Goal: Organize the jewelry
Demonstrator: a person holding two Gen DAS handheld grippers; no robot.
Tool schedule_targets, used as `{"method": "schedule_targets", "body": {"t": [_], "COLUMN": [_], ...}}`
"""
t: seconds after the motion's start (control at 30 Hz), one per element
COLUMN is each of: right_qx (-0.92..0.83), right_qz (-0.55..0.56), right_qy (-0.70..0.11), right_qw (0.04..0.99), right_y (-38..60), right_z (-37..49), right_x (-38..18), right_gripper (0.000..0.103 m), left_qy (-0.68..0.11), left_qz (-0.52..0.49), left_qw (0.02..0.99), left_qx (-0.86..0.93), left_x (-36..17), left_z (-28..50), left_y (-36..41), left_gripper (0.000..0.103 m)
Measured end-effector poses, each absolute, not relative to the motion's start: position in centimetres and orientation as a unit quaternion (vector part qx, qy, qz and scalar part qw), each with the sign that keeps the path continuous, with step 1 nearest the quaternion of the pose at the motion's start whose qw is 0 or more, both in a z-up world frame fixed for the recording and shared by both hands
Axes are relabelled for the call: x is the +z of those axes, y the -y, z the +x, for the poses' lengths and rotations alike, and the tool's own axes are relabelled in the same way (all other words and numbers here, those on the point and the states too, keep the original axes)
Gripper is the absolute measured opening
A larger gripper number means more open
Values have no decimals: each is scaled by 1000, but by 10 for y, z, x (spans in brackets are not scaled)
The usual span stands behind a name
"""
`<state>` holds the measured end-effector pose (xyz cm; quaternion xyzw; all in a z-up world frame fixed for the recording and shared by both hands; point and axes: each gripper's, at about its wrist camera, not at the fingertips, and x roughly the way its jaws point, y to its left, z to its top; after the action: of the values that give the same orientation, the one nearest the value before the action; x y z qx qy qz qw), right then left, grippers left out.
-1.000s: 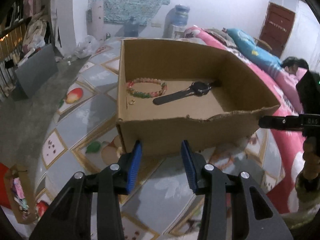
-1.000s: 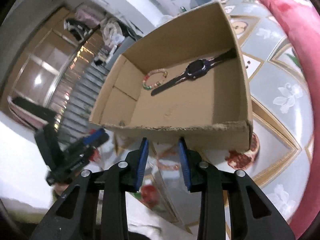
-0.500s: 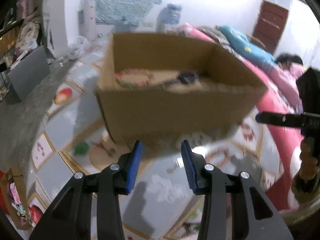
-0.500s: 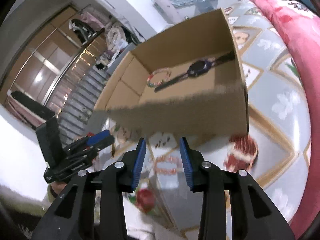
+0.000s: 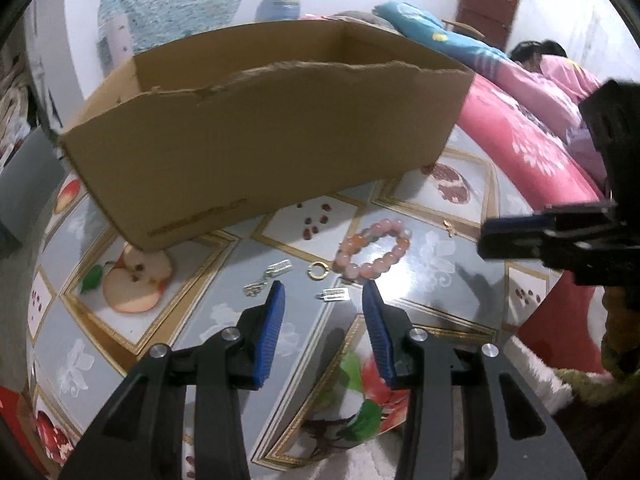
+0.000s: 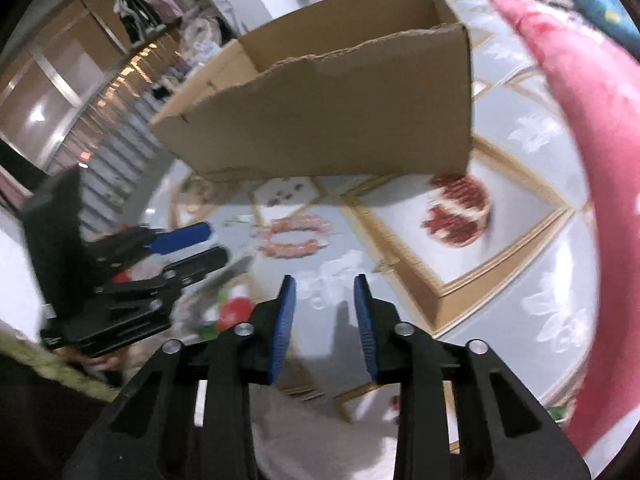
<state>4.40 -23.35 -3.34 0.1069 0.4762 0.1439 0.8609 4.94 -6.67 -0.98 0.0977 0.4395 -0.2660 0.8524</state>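
1. Left gripper point(image 5: 322, 312) hangs low over the tablecloth point(image 5: 436, 248) with its jaws partly open and nothing between them. The right gripper point(image 6: 325, 300) has a narrower gap, its jaws have just been closing, and it is also empty.
2. From the left gripper, going left to right: a silver earring point(image 5: 266, 280) lies at 11 o'clock, a gold ring point(image 5: 318, 271) at 12 o'clock, a small silver clip point(image 5: 335, 295) just ahead of the tips, and the pink bead bracelet point(image 5: 374, 249) at 1 o'clock. The cardboard box point(image 5: 256, 152) stands behind them all.
3. I think the step is to pick one small piece. It is better to come straight down, put one pad on each side, and close slowly, because such a piece can slide away.
4. The clip lies flat, and its long axis runs from 9 to 3 o'clock. The bracelet is a closed loop, a little longer from 8 to 2 o'clock.
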Motion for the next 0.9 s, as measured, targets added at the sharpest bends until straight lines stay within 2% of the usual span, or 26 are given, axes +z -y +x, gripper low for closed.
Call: {"method": "schedule_targets", "body": {"t": [0.13,0.7,0.8,0.9], "right_qx": [106,143,160,166], "right_qz": [40,-85,-101,-102], "right_qy": [-470,-459,-459,-460], "right_qw": [876,873,868,866], "right_y": [230,221,217,220], "right_z": [46,68,67,67], "right_x": [-36,-60,-61,-61], "right_gripper": [21,21,13,12], "left_qy": [-443,-458,-461,-461], "left_qz": [97,93,90,88], "left_qw": [850,844,843,844], "left_qx": [-269,-264,-261,-259], "left_x": [-13,-20,-21,-21], "left_z": [51,59,60,60], "left_y": [73,77,77,76], "left_gripper": [37,30,30,30]}}
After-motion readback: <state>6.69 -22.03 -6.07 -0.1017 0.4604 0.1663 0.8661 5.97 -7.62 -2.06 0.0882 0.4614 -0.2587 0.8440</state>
